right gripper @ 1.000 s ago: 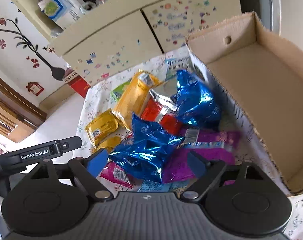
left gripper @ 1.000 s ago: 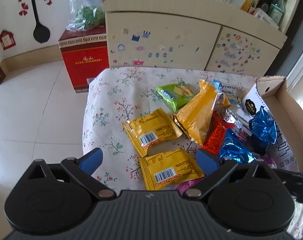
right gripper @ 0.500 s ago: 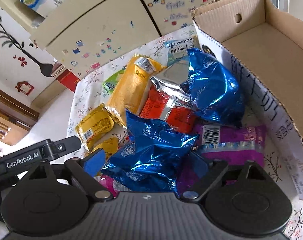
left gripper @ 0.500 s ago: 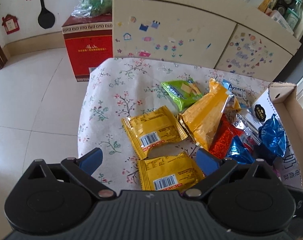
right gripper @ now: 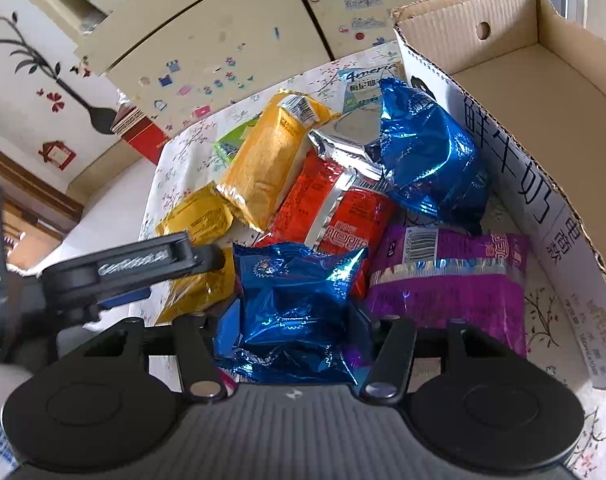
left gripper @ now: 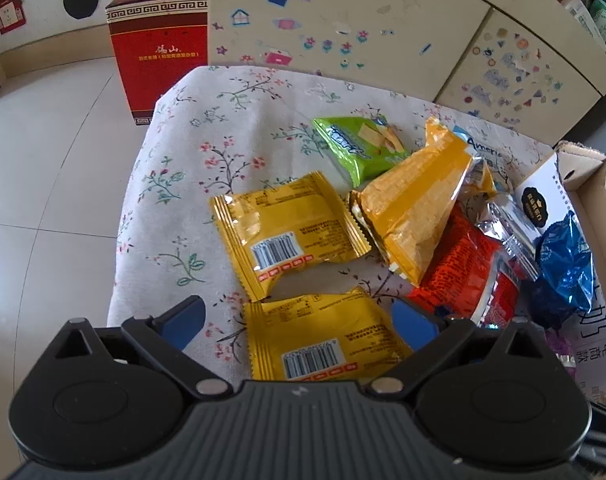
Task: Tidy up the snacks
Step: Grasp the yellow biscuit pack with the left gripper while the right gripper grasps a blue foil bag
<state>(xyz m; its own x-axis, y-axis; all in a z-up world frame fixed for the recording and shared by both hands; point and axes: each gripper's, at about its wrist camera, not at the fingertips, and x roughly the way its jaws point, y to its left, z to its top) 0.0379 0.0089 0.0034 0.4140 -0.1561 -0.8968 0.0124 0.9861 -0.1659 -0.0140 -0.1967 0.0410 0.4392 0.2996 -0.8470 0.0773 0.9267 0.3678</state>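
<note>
R gripper (right gripper: 291, 320) clenched on blue packet (right gripper: 291, 300); L gripper (left gripper: 299, 320) wide open over near yellow packet (left gripper: 323, 340). 2 blue, 2 flat yellow.

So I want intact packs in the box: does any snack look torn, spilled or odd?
Nothing looks torn or spilled. The snacks lie heaped against the empty cardboard box, and the right gripper squeezes a crinkled blue packet.

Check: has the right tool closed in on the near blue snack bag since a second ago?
Yes. The right tool advanced toward the cardboard box and closed on the near blue bag.
</note>
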